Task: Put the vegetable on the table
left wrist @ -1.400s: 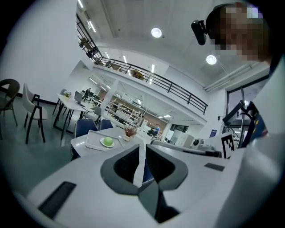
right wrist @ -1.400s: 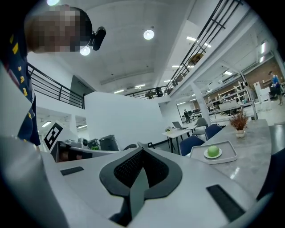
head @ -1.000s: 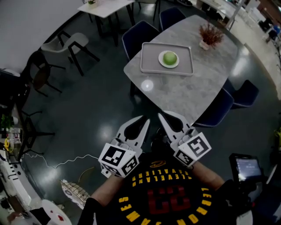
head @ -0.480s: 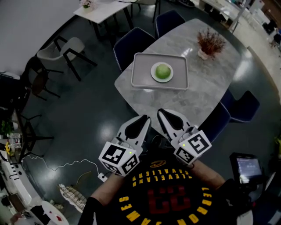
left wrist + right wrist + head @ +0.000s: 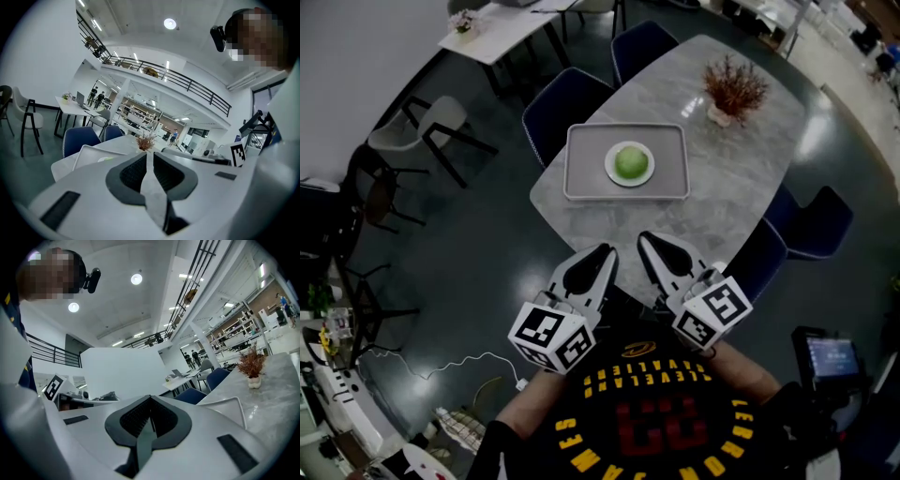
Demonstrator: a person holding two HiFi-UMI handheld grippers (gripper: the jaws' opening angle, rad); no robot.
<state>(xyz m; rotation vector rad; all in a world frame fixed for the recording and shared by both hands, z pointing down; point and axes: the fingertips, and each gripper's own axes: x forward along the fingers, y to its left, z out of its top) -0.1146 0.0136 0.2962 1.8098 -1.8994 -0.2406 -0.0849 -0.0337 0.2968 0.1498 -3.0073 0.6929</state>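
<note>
Two hand-held grippers sit low in the head view, short of the table's near edge. The left gripper (image 5: 598,258) has its jaws pressed together on nothing. Above and slightly right, well apart from both tools, a round green vegetable (image 5: 630,161) rests on a small plate (image 5: 613,175) inside a tray (image 5: 581,183) on the marble table (image 5: 741,197). The right gripper (image 5: 654,246) is likewise closed and empty. This looks like the approach. The next move calls for reaching over the tray and spreading one pair of jaws around the vegetable.
</note>
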